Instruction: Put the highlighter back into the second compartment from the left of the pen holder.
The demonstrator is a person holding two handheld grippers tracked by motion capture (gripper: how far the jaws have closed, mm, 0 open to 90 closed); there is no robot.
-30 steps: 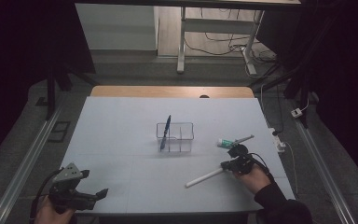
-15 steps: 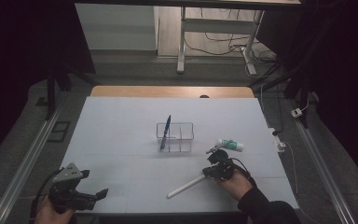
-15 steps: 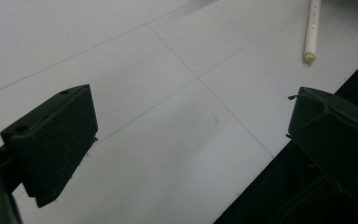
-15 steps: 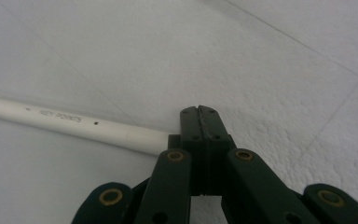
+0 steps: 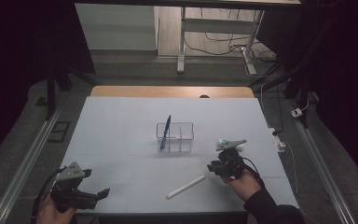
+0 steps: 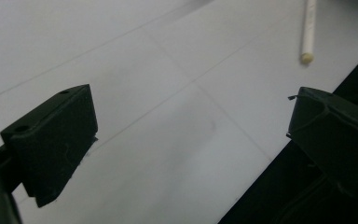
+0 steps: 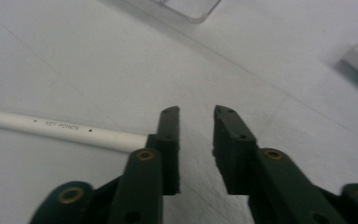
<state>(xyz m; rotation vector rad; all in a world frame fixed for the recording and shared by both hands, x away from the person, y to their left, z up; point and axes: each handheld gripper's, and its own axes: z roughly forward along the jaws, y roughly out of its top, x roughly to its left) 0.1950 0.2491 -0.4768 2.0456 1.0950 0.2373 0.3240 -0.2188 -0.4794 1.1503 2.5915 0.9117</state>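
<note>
Lettering on the white pen [image 7: 60,131] comes up for me in the right gripper view, a small "KEY POINTS" along the barrel, while my high view gives the layout instead: pen flat on the table [image 5: 121,121], slanted, just left of my right gripper [image 5: 216,167], below the clear organizer [image 5: 175,137] with its blue pen [image 5: 166,132]. Right jaws have just been opening, a narrow gap with nothing between them, pen beside them; my left gripper [image 5: 95,196] sits wide apart, empty.
</note>
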